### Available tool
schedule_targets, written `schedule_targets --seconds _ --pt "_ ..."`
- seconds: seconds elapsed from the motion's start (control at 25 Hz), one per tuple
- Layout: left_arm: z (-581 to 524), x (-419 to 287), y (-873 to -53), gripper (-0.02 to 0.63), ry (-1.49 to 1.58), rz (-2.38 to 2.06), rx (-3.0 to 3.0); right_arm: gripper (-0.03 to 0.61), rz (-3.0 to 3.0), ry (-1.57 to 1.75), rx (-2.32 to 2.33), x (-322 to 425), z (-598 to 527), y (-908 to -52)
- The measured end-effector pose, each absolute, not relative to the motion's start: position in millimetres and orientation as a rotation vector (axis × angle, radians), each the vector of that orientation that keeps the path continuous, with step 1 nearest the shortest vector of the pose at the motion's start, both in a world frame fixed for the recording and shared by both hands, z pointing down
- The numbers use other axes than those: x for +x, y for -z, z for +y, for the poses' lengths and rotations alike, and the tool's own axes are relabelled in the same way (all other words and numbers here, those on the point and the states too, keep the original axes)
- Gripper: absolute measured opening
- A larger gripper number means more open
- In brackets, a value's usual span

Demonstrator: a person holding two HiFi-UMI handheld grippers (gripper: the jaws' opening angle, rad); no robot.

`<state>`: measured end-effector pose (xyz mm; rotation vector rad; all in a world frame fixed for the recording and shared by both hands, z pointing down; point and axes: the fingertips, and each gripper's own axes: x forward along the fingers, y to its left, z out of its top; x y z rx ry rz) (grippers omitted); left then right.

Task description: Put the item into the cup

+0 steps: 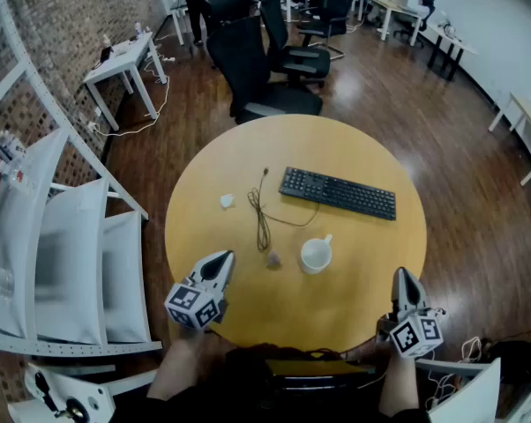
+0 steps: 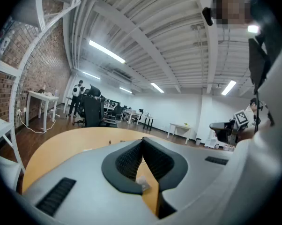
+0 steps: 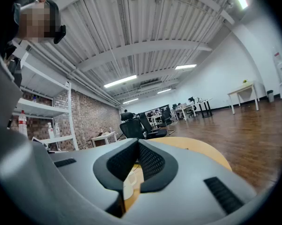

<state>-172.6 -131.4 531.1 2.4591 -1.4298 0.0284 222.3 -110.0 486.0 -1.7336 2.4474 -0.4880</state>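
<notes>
A white cup (image 1: 317,255) with a handle stands near the middle of the round wooden table (image 1: 354,157). In the right gripper view the cup (image 3: 129,183) shows through the gap under the jaws. Just left of the cup lies a small pale item (image 1: 273,258); the item (image 2: 143,184) is also seen low between the left jaws. Another small white item (image 1: 227,201) lies farther back on the left. My left gripper (image 1: 228,256) hovers at the near left edge, shut and empty, a short way from the pale item. My right gripper (image 1: 400,273) is at the near right edge, shut and empty.
A black keyboard (image 1: 338,192) lies behind the cup, and its thin cable (image 1: 262,214) loops toward the pale item. White shelving (image 1: 63,236) stands to the left of the table. Black office chairs (image 1: 257,69) stand beyond the far edge.
</notes>
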Motion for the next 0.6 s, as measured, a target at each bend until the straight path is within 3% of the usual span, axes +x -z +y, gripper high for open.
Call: schedule_targets --seconds 0.6 --pt "-178.4 -98.8 -672.1 0.202 -0.493 -1.323 2.128 0.009 2.355 0.578 -1.852 274.5 -98.3 -516.1"
